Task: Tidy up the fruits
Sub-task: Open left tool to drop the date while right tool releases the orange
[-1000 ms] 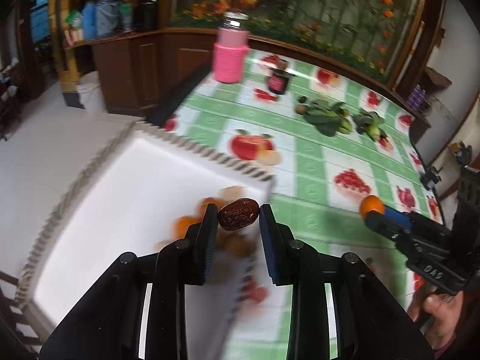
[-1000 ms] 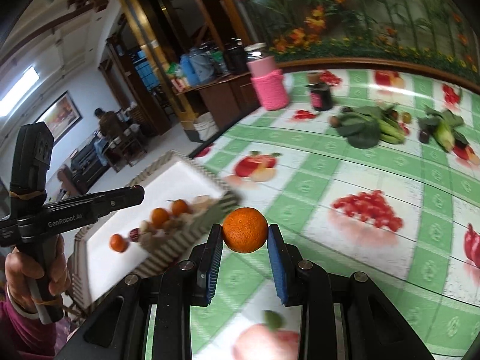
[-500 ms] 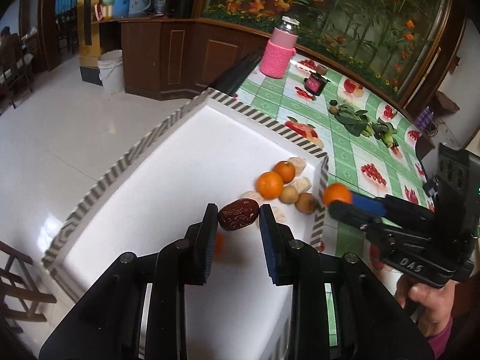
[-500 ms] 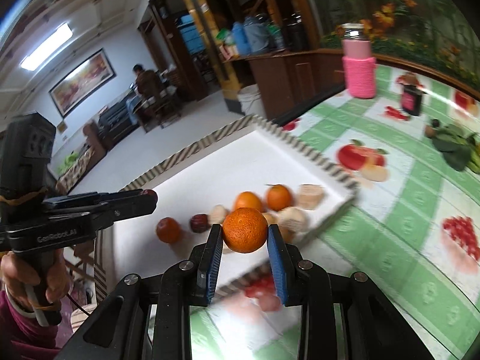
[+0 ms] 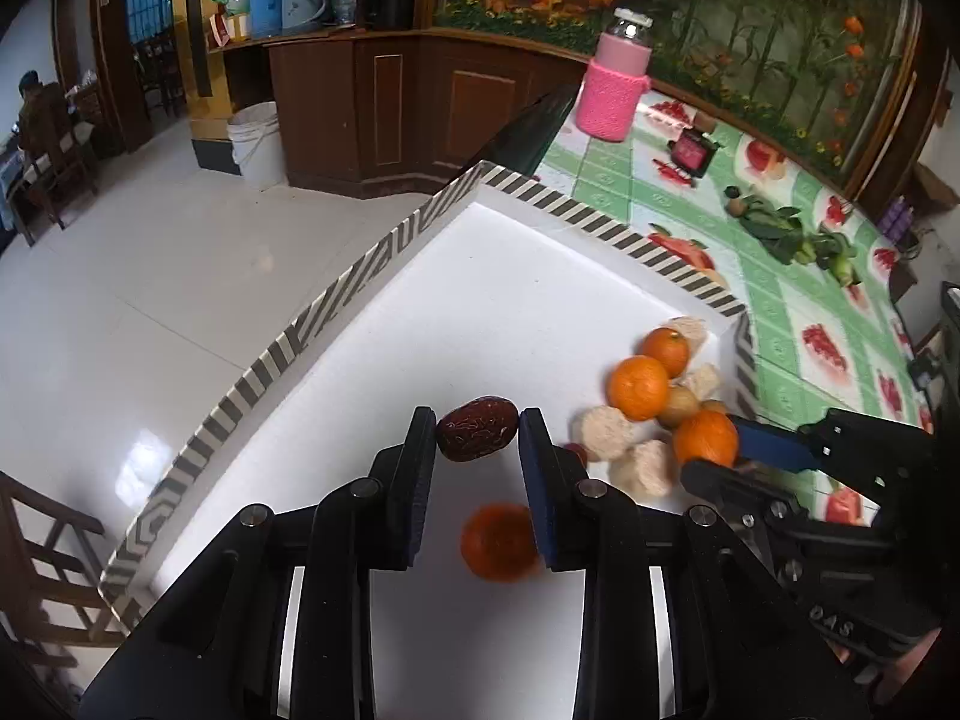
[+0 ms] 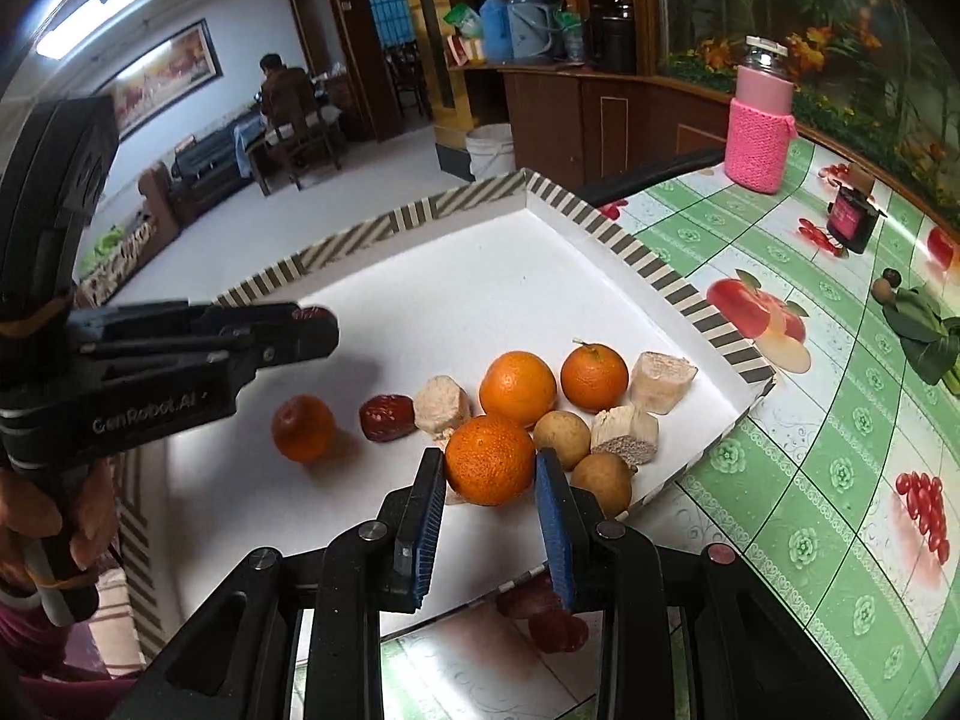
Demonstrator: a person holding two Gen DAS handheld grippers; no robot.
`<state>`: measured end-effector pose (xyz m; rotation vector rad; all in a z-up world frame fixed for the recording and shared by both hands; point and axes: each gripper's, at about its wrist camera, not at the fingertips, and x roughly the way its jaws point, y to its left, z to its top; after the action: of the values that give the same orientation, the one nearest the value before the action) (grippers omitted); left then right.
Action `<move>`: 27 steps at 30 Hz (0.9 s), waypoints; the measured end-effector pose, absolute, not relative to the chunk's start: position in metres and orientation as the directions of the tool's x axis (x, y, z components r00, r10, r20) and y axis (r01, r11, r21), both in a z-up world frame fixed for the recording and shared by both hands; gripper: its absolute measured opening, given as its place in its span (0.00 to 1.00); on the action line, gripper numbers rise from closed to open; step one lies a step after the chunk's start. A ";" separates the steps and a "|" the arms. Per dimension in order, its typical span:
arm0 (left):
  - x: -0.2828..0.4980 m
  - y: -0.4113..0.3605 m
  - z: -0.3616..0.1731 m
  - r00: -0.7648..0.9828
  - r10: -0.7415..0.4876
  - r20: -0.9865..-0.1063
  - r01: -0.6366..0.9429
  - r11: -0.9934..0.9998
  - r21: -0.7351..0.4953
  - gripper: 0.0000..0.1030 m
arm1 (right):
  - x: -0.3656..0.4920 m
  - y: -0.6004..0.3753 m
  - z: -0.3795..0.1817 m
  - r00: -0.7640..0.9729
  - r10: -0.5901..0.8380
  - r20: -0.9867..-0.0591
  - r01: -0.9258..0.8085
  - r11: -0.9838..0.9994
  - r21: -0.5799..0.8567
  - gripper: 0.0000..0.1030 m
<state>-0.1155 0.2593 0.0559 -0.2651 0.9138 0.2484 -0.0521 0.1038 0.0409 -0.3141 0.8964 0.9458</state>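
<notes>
My left gripper (image 5: 477, 429) is shut on a wrinkled red date (image 5: 477, 427) and hangs over the white tray (image 5: 456, 300) with the striped rim. A small orange (image 5: 498, 549) lies on the tray floor just below its fingers. My right gripper (image 6: 489, 468) is shut on an orange (image 6: 489, 459), held above the tray's near corner beside a heap of fruit: two oranges (image 6: 517, 379), pale cut chunks (image 6: 660, 372), brown round fruits (image 6: 561, 431) and another red date (image 6: 387, 417). The left gripper (image 6: 312, 330) shows at the left of the right wrist view, the date only a sliver at its tip.
The tray sits on a table with a green checked fruit-print cloth (image 6: 840, 450). A pink-sleeved bottle (image 5: 615, 87), a small dark jar (image 6: 849, 219) and leafy greens (image 5: 780, 228) stand farther back. Beyond the tray's left rim the table ends above a white tiled floor (image 5: 150, 300).
Both grippers have travelled from over the tablecloth to over the tray, each still gripping its fruit. The right one now hangs by the fruit heap, and the left one has come lower.
</notes>
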 end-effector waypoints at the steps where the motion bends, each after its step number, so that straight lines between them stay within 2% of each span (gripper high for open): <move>1: -0.113 0.261 0.054 0.580 0.096 -0.809 -0.325 0.938 -0.121 0.27 | -0.051 0.105 0.039 0.277 0.555 -0.784 -0.807 0.577 0.123 0.28; 13: -0.099 0.266 0.034 0.504 0.126 -0.854 -0.368 0.926 -0.080 0.28 | -0.044 0.101 0.031 0.274 0.582 -0.766 -0.778 0.602 0.179 0.30; 15: -0.099 0.266 0.035 0.501 0.145 -0.853 -0.375 0.925 -0.063 0.33 | -0.045 0.101 0.033 0.280 0.580 -0.765 -0.779 0.603 0.172 0.30; 18: -0.101 0.266 0.036 0.502 0.166 -0.849 -0.384 0.922 -0.047 0.53 | -0.048 0.095 0.038 0.294 0.595 -0.749 -0.776 0.606 0.177 0.30; 22: -0.108 0.263 0.042 0.528 0.194 -0.827 -0.400 0.916 -0.041 0.54 | -0.049 0.087 0.040 0.304 0.621 -0.723 -0.762 0.614 0.207 0.30; 27: -0.119 0.247 0.049 0.559 0.271 -0.784 -0.406 0.914 0.026 0.54 | -0.056 0.081 0.045 0.318 0.647 -0.693 -0.753 0.617 0.230 0.30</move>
<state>-0.1195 0.2470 0.0488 -0.1640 0.8930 0.4010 -0.0561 0.0806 0.0447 -0.1450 0.8386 0.9247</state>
